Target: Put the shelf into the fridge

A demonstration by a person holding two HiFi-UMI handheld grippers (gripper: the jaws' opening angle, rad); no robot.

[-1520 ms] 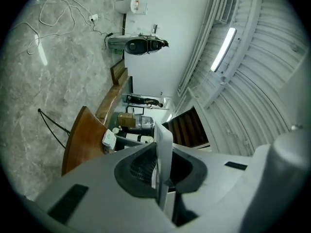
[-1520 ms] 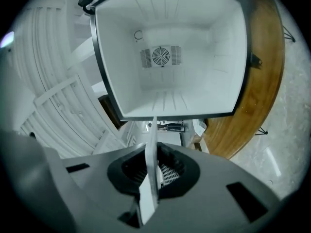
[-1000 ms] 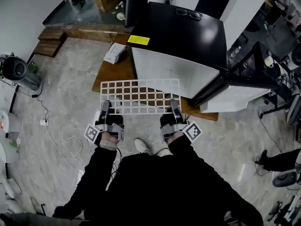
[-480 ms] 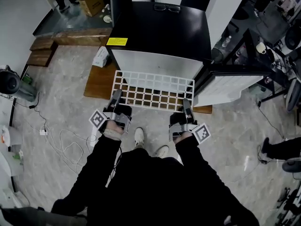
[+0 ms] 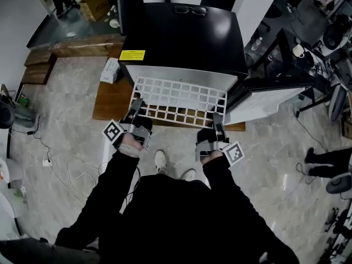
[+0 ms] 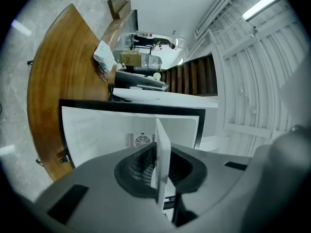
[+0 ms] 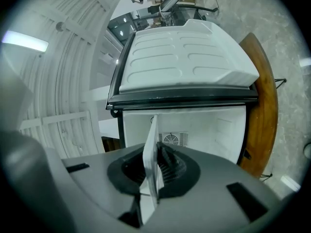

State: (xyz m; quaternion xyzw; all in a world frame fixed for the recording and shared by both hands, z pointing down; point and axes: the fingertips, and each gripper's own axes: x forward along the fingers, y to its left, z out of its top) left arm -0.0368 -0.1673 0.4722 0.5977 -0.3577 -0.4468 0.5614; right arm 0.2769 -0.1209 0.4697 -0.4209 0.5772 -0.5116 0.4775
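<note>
The white wire-grid shelf (image 5: 179,99) hangs level in front of the small black fridge (image 5: 181,34), its far edge at the fridge's open white front. My left gripper (image 5: 137,108) is shut on the shelf's near left edge, and my right gripper (image 5: 216,120) is shut on its near right edge. In the left gripper view the shelf (image 6: 163,157) shows edge-on between the jaws, with the fridge's white inside (image 6: 104,127) and its rear fan grille beyond. The right gripper view shows the same shelf (image 7: 151,164) edge-on and the fridge cavity (image 7: 204,127) ahead.
The fridge door (image 5: 264,100) stands swung open to the right. The fridge sits on a wooden platform (image 5: 113,98) on a marble floor. A white box (image 5: 111,70) lies at the platform's left. Glasses (image 5: 190,10) rest on the fridge top. Cables (image 5: 71,169) trail on the floor.
Both grippers carried the shelf forward toward the fridge; its far edge now reaches the open front. The grip on both edges is unchanged.
</note>
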